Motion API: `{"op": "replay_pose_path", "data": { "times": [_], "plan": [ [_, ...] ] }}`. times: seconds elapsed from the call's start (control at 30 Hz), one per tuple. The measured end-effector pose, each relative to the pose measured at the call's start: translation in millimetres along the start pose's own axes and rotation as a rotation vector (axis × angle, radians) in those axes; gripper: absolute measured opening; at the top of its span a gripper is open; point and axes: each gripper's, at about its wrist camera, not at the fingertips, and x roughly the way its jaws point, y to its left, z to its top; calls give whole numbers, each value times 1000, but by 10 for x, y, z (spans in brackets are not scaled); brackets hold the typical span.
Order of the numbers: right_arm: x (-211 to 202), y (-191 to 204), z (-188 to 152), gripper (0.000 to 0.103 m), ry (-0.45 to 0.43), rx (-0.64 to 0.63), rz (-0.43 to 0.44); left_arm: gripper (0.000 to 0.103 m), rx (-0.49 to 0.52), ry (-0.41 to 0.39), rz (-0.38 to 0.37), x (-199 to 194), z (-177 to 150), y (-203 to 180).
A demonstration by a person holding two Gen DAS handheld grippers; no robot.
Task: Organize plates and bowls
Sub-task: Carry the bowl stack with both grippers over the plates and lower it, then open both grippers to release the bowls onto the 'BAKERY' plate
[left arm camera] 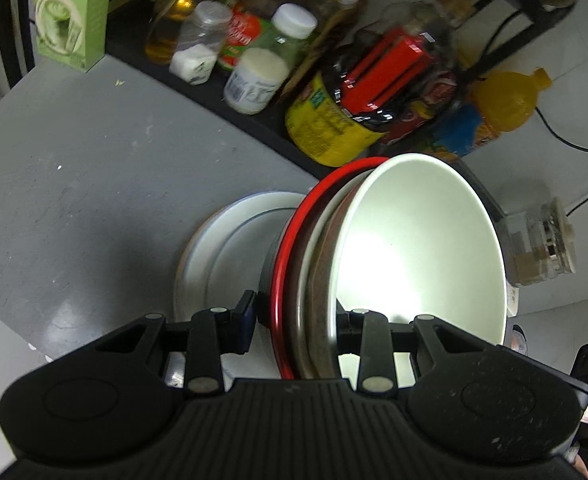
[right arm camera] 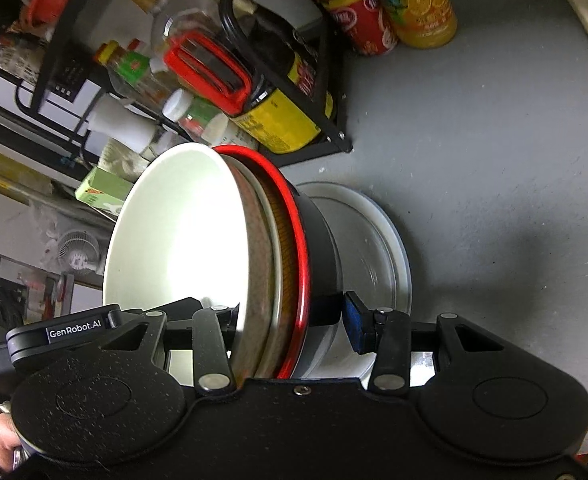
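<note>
Nested stack of bowls, white inside, brown next, red-rimmed black outermost (left arm camera: 373, 264), already gathered. Left gripper (left arm camera: 294, 328) and right gripper (right arm camera: 290, 316) both clamped on its rim, stack lower centre, above white round plates (left arm camera: 230, 256) on grey worktop (left arm camera: 74, 184). Setting down still left, probably onto plates.

Both wrist cams sit close on opposite sides of the same bowl stack (left arm camera: 373, 264) (right arm camera: 214, 264), angled down at the grey counter (left arm camera: 74, 200) (right arm camera: 493, 180).
</note>
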Motion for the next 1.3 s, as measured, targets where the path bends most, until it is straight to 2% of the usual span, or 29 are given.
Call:
{"op": "replay_pose_path", "data": {
  "times": [0.57,1.1,1.2,1.3],
  "plan": [
    [214,-128,-51,42,48,34,-38,33,-22,75,22,303,-18,199],
    [301,-176,-34,43,57,59,-24,33,-24,82,43,402,17,234],
    [292,-204,-37,46,61,71,-4,33,-14,92,53,414,33,222],
    [210,-188,-27,55,46,68,25,34,5,101,64,399,75,192]
  ]
}}
